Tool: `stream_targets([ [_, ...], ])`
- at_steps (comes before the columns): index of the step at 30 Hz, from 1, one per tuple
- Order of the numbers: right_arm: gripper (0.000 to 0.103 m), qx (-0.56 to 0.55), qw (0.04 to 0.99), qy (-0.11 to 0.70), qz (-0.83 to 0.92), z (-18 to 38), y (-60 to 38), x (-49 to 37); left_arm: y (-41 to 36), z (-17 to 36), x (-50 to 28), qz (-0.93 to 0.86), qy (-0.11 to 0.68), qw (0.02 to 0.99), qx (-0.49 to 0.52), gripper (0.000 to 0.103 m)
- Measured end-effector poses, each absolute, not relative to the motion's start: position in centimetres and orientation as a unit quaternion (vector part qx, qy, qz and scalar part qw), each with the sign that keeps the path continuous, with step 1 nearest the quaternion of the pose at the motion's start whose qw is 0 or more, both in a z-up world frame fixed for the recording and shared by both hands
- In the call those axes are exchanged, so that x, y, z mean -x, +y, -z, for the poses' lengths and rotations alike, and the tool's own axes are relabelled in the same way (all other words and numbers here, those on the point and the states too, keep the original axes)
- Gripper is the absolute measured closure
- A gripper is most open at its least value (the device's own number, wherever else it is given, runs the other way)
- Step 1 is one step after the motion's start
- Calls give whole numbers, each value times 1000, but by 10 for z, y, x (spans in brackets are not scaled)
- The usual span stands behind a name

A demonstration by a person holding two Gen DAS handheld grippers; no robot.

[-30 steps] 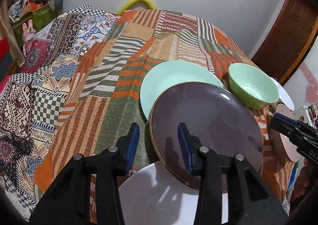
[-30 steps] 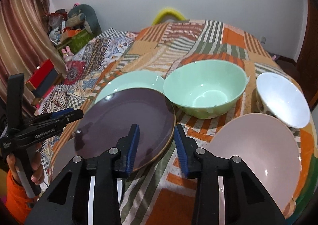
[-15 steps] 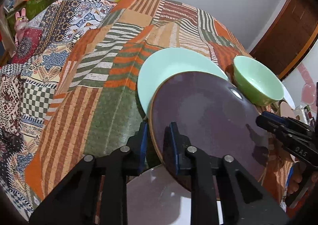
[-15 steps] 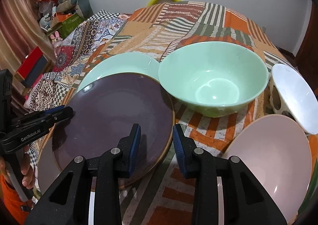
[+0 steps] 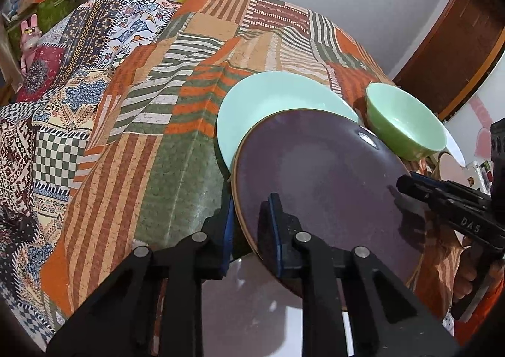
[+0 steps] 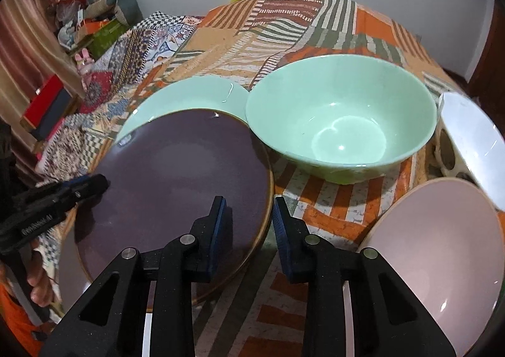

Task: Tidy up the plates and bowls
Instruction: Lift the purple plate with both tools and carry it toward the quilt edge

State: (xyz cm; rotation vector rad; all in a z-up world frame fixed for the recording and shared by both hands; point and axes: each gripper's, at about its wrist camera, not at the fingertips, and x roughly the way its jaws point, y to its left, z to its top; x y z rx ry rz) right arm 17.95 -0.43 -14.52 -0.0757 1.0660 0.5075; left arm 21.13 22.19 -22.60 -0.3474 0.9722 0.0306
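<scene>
Left gripper clamped on the near-left rim of the purple plate, fingers narrow, one pad above and one below the edge. Right gripper straddles the plate's opposite rim; its jaws have just been closing, the rim sits between them, pads not visibly pressing yet.

The purple plate rests overlapping the mint plate behind it and a grey plate at the near edge of the patchwork-covered table.

Mint bowl sits mid-table, just right of the plates. White bowl and pink bowl toward the right edge.

Progress: early. Plates only loosely overlapped, not squared into a stack; all three bowls separate, none nested. Left to do, by my read: lift the purple plate, stack the plates, nest the bowls.
</scene>
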Motion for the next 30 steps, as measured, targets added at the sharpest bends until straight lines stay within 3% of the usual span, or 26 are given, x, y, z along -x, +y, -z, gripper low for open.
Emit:
stream_targets([
  [18, 76, 3, 826, 502, -257, 140, -15, -151, 211, 205, -167, -28, 452, 875, 173, 83],
  [30, 76, -18, 842, 466, -270, 105, -33, -121, 192, 162, -128, -23, 416, 893, 170, 83],
])
